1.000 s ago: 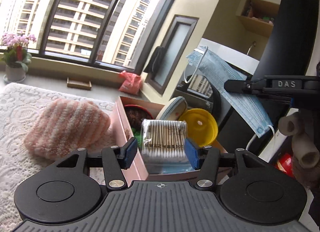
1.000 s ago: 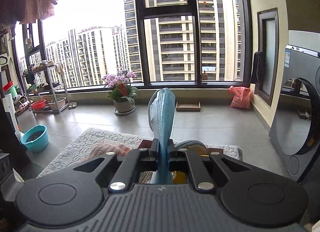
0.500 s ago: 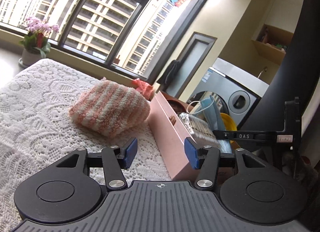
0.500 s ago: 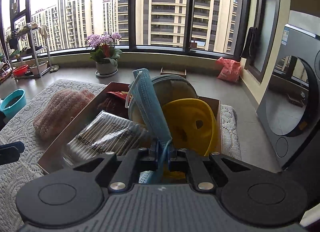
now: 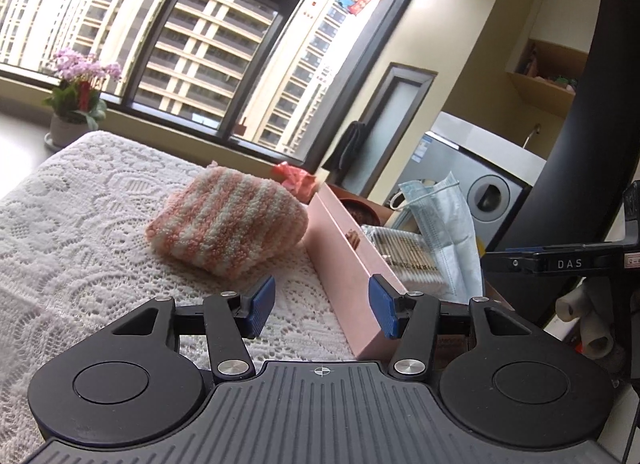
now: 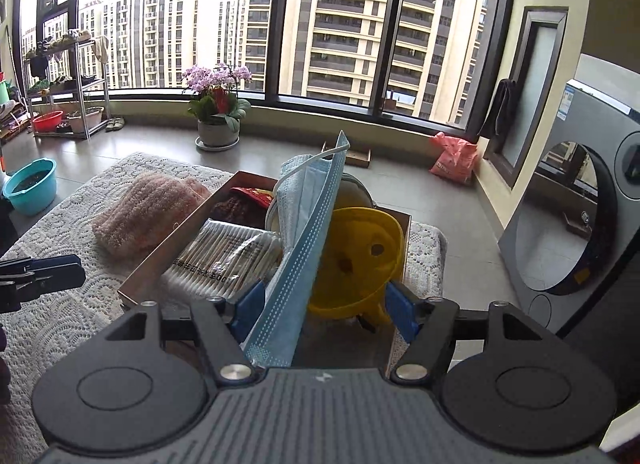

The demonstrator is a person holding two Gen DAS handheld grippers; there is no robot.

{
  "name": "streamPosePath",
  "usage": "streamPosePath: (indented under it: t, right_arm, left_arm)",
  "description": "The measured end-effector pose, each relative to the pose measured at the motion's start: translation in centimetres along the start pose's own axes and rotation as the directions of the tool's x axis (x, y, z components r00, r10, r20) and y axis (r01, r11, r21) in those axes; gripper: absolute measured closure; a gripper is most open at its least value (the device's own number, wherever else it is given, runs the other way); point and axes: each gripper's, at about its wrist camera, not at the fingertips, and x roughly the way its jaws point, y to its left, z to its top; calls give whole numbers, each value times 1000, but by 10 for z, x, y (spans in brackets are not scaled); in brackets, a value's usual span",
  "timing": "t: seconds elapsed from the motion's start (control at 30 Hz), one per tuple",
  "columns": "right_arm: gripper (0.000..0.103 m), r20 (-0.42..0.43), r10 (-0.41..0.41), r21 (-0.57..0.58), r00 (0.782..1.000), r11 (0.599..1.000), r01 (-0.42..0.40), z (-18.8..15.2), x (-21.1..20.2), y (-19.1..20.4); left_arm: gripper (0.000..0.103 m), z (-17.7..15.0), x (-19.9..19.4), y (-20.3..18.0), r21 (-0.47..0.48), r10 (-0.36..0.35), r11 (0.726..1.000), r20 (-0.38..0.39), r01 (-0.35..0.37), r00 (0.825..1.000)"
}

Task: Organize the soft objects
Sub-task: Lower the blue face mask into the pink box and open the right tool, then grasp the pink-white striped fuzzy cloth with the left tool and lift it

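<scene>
Right tool (image 6: 324, 306) stood spread w/ jaws wide apart, low centre of the right view; 0.5 s ago it was pinching the mask, so the mask had just been let go. Mask (image 6: 308, 248) now sat loose in the box (image 6: 168, 252), upright, leaning betw. the swab pack (image 6: 224, 256) and yellow funnel (image 6: 360, 260), its lower edge still betw. the blue pads but not gripped as far as I could tell. Left tool (image 5: 322, 306) was also spread, holding nothing, bottom centre of the left view, above the lace-covered tabletop (image 5: 80, 224), just left of the box wall. Knit pouch (image 5: 228, 220), pink/white, lay mid-frame on the lace, beside the box, outside it. Judgement: mask step looked done; pouch prob. next, w/ left tool nearest. Mask could tip over when the right tool backs off.
</scene>
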Motion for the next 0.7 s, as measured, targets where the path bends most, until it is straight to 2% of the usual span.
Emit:
streamPosePath:
  t: [0.1, 0.3, 0.43, 0.7]
  right_arm:
    - [33, 26, -32, 61, 999, 998, 30, -20, -18, -8]
    - [21, 29, -16, 134, 999, 991, 12, -72, -41, 2]
    - [20, -24, -7, 139, 1000, 990, 10, -101, -36, 19]
    - [20, -5, 9, 163, 1000, 987, -8, -120, -27, 27]
  left_arm:
    - [47, -1, 1, -1, 14, 46, 999, 3, -46, 999]
    - [47, -2, 6, -3, 34, 106, 994, -14, -105, 994]
    - [47, -4, 10, -6, 53, 129, 990, -31, -127, 991]
    - [47, -3, 17, -9, 68, 166, 985, -63, -161, 984]
